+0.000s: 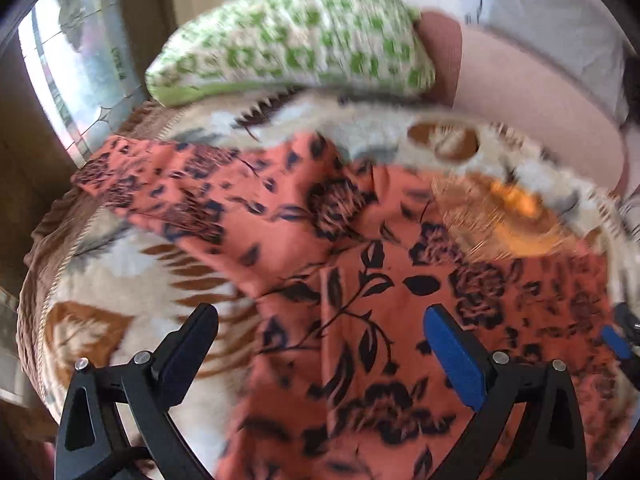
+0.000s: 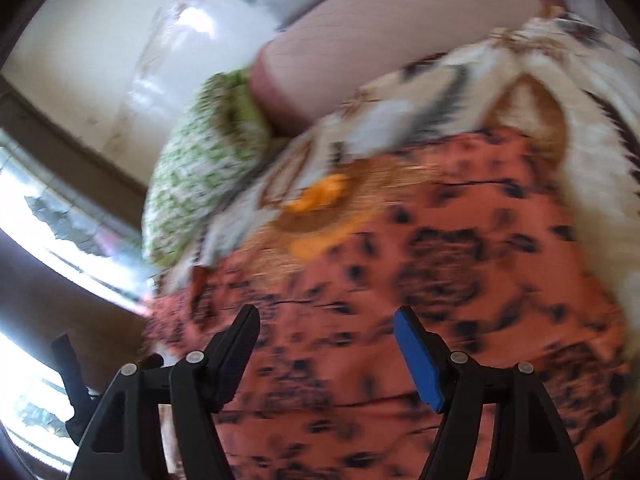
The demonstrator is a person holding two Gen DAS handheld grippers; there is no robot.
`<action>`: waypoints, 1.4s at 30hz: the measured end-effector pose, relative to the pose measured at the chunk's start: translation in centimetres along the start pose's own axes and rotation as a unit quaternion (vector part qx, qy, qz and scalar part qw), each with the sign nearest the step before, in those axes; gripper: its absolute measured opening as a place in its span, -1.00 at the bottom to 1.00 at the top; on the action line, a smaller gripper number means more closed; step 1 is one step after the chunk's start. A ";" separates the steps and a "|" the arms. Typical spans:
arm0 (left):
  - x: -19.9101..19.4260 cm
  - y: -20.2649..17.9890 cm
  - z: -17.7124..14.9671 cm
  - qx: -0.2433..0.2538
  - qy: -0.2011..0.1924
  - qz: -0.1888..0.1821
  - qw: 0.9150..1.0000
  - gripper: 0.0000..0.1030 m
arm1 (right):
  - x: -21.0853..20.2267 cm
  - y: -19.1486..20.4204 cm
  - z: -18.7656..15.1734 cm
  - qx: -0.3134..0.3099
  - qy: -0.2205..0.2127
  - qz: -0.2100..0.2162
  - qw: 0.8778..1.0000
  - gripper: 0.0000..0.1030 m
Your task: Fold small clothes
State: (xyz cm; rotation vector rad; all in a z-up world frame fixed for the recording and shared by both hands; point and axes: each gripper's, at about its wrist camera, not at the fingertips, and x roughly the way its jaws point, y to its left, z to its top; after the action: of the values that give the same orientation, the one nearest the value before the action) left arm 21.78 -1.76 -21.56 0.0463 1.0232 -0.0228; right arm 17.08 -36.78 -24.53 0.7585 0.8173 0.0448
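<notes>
A coral-orange garment point(image 1: 360, 240) with a dark flower print lies spread on a cream and brown blanket point(image 1: 120, 264). One long part of it reaches toward the upper left. A gold and orange embroidered patch point(image 1: 500, 208) sits at its far right end. My left gripper point(image 1: 320, 312) hangs open over the garment's near part, nothing between its fingers. The right wrist view is blurred. It shows the same garment point(image 2: 440, 280) and the patch point(image 2: 320, 200), with my right gripper point(image 2: 326, 315) open above the cloth and holding nothing. A blue pad of the right gripper point(image 1: 618, 340) shows at the left wrist view's right edge.
A green and white patterned pillow point(image 1: 296, 44) lies at the blanket's far edge beside a pink bolster point(image 1: 520, 92). A window point(image 1: 72, 60) stands at the left past the bed's ruffled brown edge point(image 1: 44, 240). The right wrist view shows the pillow point(image 2: 192, 184), the blanket point(image 2: 400, 112) and the window point(image 2: 48, 208).
</notes>
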 end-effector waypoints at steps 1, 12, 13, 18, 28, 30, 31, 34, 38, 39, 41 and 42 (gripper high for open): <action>1.0 -0.5 -0.1 0.006 0.010 0.006 1.000 0.92 | 0.1 -1.0 0.1 0.007 0.003 -0.008 1.000 0.39; -2.9 7.0 2.2 -0.033 -0.025 0.001 0.999 0.87 | 0.6 -1.1 -0.2 -0.015 0.036 0.001 0.999 0.12; -3.9 10.2 2.6 -0.060 -0.037 0.019 0.997 0.87 | 1.0 0.1 -0.6 -0.027 0.038 0.014 0.999 0.12; -4.3 22.4 3.5 -0.180 -0.033 0.072 0.980 0.87 | 3.3 4.5 -3.9 -0.066 0.066 0.077 0.993 0.12; 3.8 35.8 4.4 -0.427 -0.010 -0.067 0.902 0.74 | 5.3 7.1 -7.3 -0.108 0.106 0.075 0.986 0.12; 5.8 36.4 4.6 -0.453 -0.016 -0.103 0.885 0.60 | 4.5 6.8 -6.7 -0.106 0.096 0.071 0.987 0.12; 6.5 36.3 4.7 -0.460 -0.015 -0.111 0.881 0.52 | 4.1 6.6 -6.4 -0.107 0.090 0.067 0.988 0.12; 8.9 36.3 5.0 -0.478 -0.009 -0.122 0.870 0.31 | 3.1 6.2 -5.7 -0.114 0.078 0.053 0.989 0.12; 9.3 36.8 5.8 -0.478 -0.050 -0.137 0.866 0.13 | 2.1 4.6 -5.4 -0.109 0.074 0.037 0.991 0.12; 9.8 36.9 6.3 -0.477 -0.045 -0.138 0.867 0.04 | 2.0 4.3 -5.4 -0.107 0.075 0.033 0.991 0.12; 10.5 37.0 7.0 -0.473 -0.045 -0.131 0.870 -0.09 | 2.1 3.6 -5.3 -0.101 0.077 0.028 0.992 0.12; 10.7 36.9 7.5 -0.467 -0.051 -0.130 0.873 -0.10 | 2.2 3.2 -5.3 -0.096 0.079 0.026 0.992 0.12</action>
State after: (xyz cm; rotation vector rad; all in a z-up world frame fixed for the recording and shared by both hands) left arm 35.21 34.78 -25.80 -0.9705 0.8408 0.2256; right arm 15.84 -30.61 -26.25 0.6000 0.9281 0.2291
